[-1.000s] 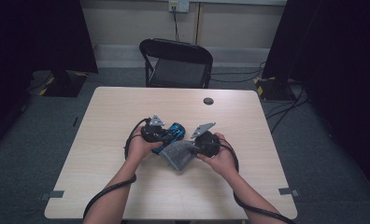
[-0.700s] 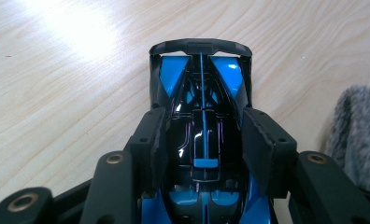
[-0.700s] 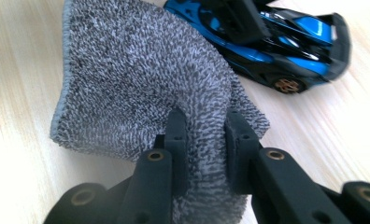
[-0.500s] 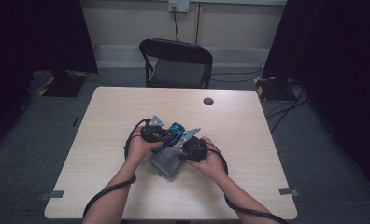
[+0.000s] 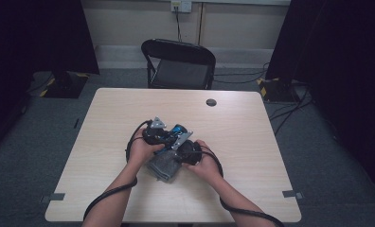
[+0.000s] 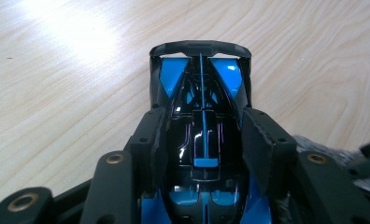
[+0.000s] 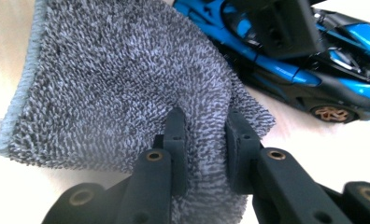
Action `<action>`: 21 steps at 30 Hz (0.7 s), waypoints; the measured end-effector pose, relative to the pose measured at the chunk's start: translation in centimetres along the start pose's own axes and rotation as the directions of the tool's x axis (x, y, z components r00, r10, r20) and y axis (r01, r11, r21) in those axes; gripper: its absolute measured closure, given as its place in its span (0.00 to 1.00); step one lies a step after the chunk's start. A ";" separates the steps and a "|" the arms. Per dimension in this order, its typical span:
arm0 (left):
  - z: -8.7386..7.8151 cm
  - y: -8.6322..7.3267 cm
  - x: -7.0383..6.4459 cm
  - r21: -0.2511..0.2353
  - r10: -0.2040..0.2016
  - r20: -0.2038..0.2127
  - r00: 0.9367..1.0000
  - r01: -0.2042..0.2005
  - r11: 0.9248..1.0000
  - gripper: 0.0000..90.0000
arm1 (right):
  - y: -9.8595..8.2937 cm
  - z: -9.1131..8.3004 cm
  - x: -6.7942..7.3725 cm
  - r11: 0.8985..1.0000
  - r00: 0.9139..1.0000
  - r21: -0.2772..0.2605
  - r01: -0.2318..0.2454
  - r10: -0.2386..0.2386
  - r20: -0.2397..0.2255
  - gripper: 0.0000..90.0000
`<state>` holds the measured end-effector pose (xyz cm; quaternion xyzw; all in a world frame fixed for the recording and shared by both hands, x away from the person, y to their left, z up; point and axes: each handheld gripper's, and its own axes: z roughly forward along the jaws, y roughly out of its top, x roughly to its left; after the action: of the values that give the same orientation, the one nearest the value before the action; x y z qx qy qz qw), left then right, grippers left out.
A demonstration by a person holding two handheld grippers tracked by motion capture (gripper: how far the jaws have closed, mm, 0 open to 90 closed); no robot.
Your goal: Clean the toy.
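Observation:
A blue and black toy race car [image 6: 202, 126] sits on the wooden table, and my left gripper [image 6: 204, 140] is shut on its body from both sides. The car's side and a bronze wheel show in the right gripper view [image 7: 314, 79]. My right gripper [image 7: 204, 135] is shut on a fold of a grey terry cloth [image 7: 113, 88], which hangs beside the car. In the high view both grippers meet at the table's middle, the left gripper [image 5: 158, 135] on the car [image 5: 178, 130], the right gripper [image 5: 188, 150] over the cloth [image 5: 163, 166].
A small round black disc [image 5: 211, 102] lies near the table's [image 5: 252, 156] far edge. A black folding chair [image 5: 178, 64] stands behind the table. Cables trail from both grippers off the near edge.
My right gripper has moved left with the cloth, closing in on the car. The left gripper has stayed put on the car.

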<state>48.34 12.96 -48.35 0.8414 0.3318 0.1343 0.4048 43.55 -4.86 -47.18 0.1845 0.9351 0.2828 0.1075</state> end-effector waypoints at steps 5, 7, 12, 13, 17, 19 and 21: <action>0.0 -0.1 0.0 -0.006 -0.002 0.003 1.000 0.002 1.000 0.57 | 0.2 0.3 -0.6 1.000 1.000 0.002 -0.016 0.016 0.003 0.82; 0.0 -0.1 0.0 -0.004 0.001 0.002 1.000 -0.001 1.000 0.57 | 0.2 0.3 -0.8 1.000 1.000 0.005 -0.019 0.019 0.004 0.82; 0.0 -0.1 0.0 -0.009 0.001 0.002 1.000 -0.001 1.000 0.57 | 0.1 0.3 -1.4 0.999 0.999 0.010 -0.031 0.031 0.013 0.82; 0.0 -0.1 0.1 -0.010 0.008 -0.005 1.000 -0.008 1.000 0.57 | 0.1 0.3 -1.6 0.999 0.999 0.011 -0.037 0.037 0.017 0.82; -0.1 -0.2 0.0 -0.008 0.007 -0.006 1.000 -0.007 1.000 0.57 | -0.1 0.2 -2.2 0.999 0.998 0.019 -0.049 0.048 0.033 0.82; -0.1 -0.1 0.1 0.001 0.018 -0.005 1.000 -0.018 1.000 0.57 | -0.3 0.1 -2.5 0.998 0.998 0.021 -0.057 0.056 0.038 0.82; -0.1 -0.1 0.1 0.005 0.020 -0.006 1.000 -0.020 1.000 0.57 | -0.5 0.0 -2.9 0.997 0.997 0.018 -0.070 0.069 0.041 0.82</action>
<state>48.33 13.18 -48.35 0.8453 0.3247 0.1401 0.4006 46.07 -6.42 -47.23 0.2236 0.9284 0.2737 0.1148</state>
